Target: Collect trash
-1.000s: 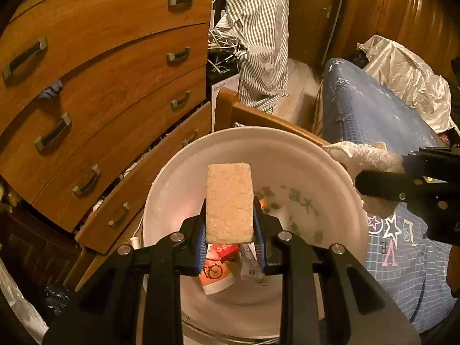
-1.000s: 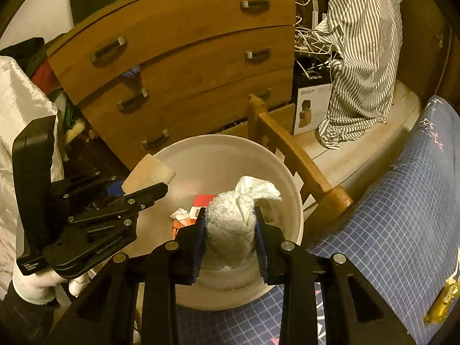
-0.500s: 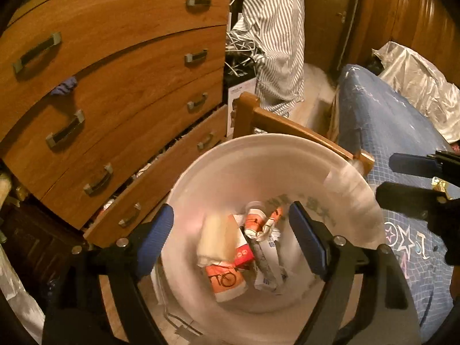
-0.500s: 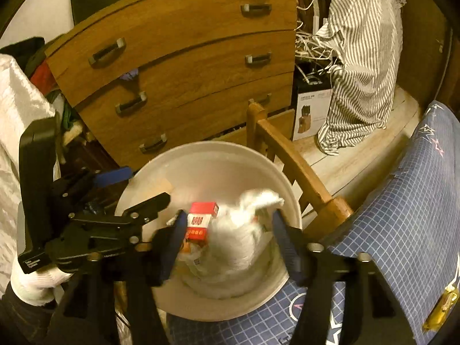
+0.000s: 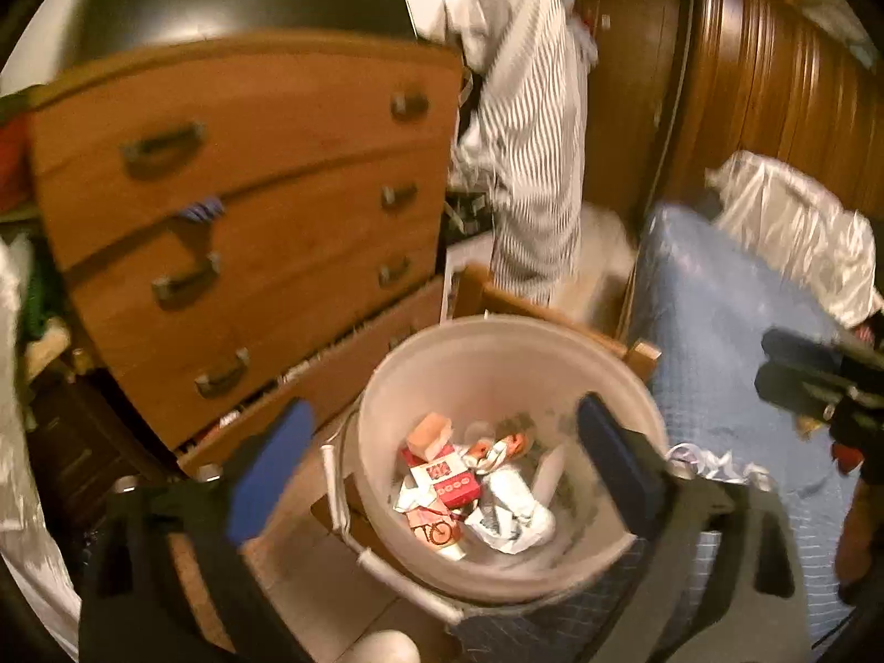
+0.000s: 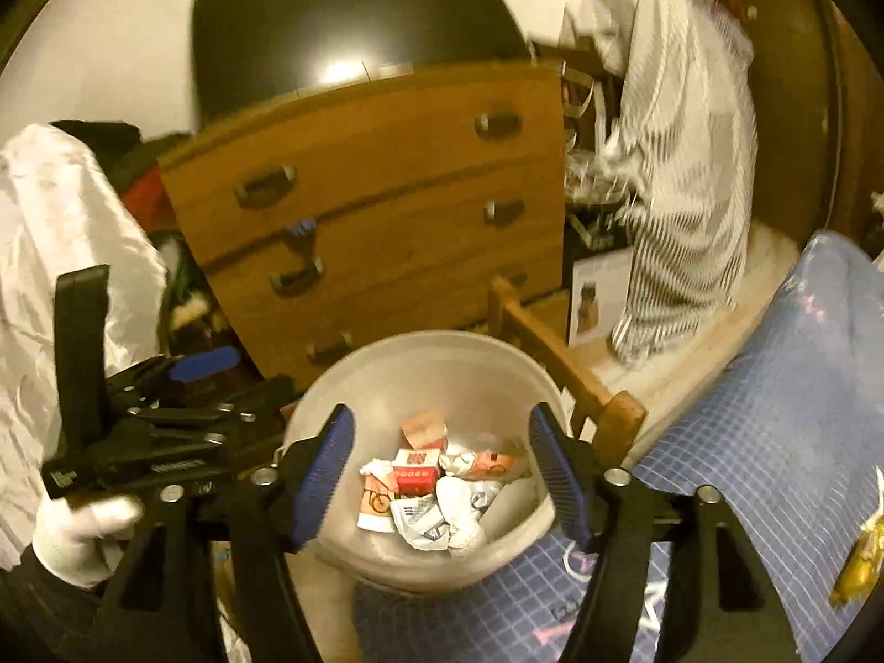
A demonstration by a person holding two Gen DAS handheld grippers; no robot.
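Observation:
A white round bin (image 5: 497, 348) stands beside the bed and also shows in the right wrist view (image 6: 442, 353). It holds trash: a tan sponge block (image 5: 428, 431), red and white packets (image 5: 447, 478), and crumpled white paper (image 5: 514, 514), which also shows in the right wrist view (image 6: 458, 514). My left gripper (image 5: 442, 453) is open and empty above the bin. My right gripper (image 6: 442, 469) is open and empty above the bin too. A yellow wrapper (image 6: 862, 558) lies on the blue bedspread (image 6: 773, 414) at the right.
A wooden chest of drawers (image 5: 248, 232) stands behind the bin. A wooden bed frame post (image 6: 552, 364) runs beside the bin. A striped garment (image 5: 530, 138) hangs at the back. White plastic sheets (image 5: 795, 226) lie on the bed.
Both grippers opened and let go. The sponge block and the white wad dropped into the bin. Both grippers have lifted and pulled back from the bin.

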